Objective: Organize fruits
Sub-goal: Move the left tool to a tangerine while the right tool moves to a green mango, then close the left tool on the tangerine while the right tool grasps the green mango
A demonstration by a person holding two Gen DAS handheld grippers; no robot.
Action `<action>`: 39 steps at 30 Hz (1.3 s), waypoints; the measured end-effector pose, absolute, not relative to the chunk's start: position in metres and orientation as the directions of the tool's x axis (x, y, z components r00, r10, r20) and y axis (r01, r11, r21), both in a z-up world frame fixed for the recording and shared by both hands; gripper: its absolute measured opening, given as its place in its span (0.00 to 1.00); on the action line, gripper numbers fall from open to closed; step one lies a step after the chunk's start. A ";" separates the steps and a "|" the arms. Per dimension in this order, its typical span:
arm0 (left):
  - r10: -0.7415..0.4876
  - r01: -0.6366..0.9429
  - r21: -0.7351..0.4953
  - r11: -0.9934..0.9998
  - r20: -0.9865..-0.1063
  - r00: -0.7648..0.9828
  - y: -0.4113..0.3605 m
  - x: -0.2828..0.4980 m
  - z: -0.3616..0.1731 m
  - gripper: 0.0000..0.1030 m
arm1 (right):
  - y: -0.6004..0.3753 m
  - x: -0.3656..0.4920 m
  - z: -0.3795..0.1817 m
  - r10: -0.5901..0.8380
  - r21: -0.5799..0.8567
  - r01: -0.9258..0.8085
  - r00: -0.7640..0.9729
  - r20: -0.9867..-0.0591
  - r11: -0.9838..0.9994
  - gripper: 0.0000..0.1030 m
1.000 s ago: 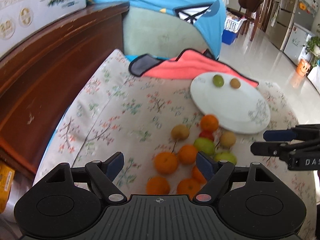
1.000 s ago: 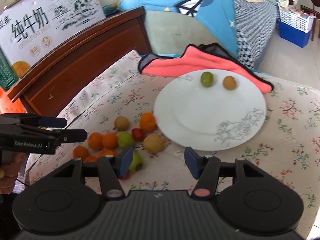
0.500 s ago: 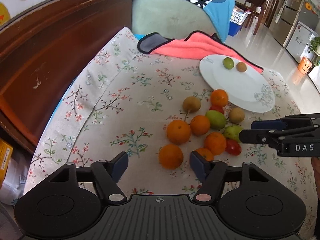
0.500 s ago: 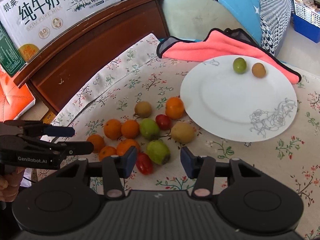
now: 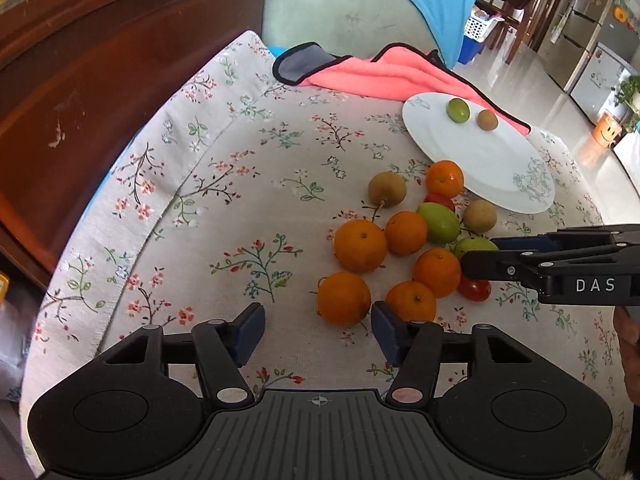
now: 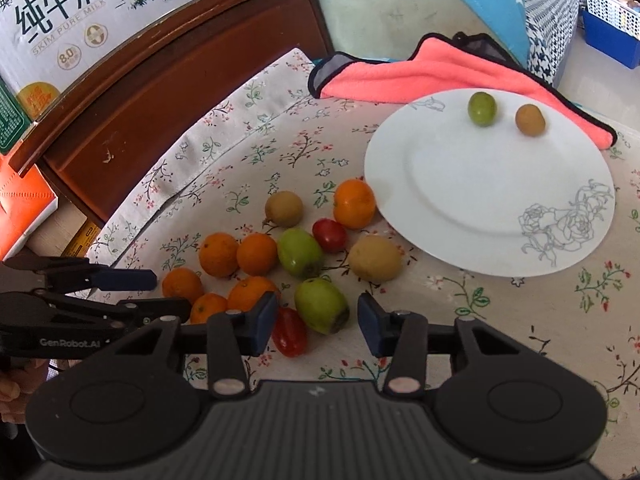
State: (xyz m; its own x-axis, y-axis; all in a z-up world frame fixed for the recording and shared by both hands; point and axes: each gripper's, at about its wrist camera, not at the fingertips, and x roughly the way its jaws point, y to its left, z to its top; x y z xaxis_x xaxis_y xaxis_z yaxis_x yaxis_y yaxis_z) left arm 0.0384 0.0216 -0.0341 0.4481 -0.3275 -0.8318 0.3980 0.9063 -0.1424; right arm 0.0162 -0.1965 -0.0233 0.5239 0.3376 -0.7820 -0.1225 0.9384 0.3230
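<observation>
- Six oranges lie loose on the table, with two green fruits, two brown fruits and two small red tomatoes; all twelve sit in one cluster towards the table's left edge.
- One white plate with a drawn rose lies towards the far right of the table; it carries one green fruit and one brown fruit near its far rim, apart from each other; one orange of the cluster touches the plate's near left rim.
- One pink cloth with a dark border lies at the table's far edge, partly under the plate.
- The left gripper points down at the near end of the cluster; its jaws have just been closing and stand spread, with the nearest orange between them, close to the right-hand pad, not pressed.
- The right gripper has also just been closing and is still spread; the nearer green fruit lies between its pads, the second tomato just beside the left-hand pad; whether that pad touches it I cannot tell.
- The table wears a pale floral tablecloth; dark wooden furniture stands along its left edge with a milk carton box on top; a blue garment hangs over a pale green chair beyond the far edge; a shiny tiled floor, wooden chairs and a fridge show further off.
</observation>
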 end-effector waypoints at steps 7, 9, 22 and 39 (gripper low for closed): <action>-0.320 0.397 -0.126 0.909 -0.821 0.473 0.018 0.041 -0.036 0.53 | -0.198 0.018 -0.025 0.352 0.348 -0.109 0.521 -0.778 0.931 0.40; -0.317 0.403 -0.115 0.908 -0.819 0.479 0.017 0.040 -0.036 0.53 | -0.199 0.019 -0.025 0.353 0.356 -0.100 0.522 -0.776 0.929 0.39; -0.323 0.408 -0.110 0.906 -0.804 0.499 0.015 0.043 -0.038 0.44 | -0.198 0.021 -0.023 0.344 0.337 -0.110 0.515 -0.785 0.935 0.29; -0.284 0.374 -0.084 0.924 -0.804 0.522 0.016 0.046 -0.037 0.28 | -0.195 0.021 -0.018 0.358 0.337 -0.138 0.516 -0.778 0.931 0.29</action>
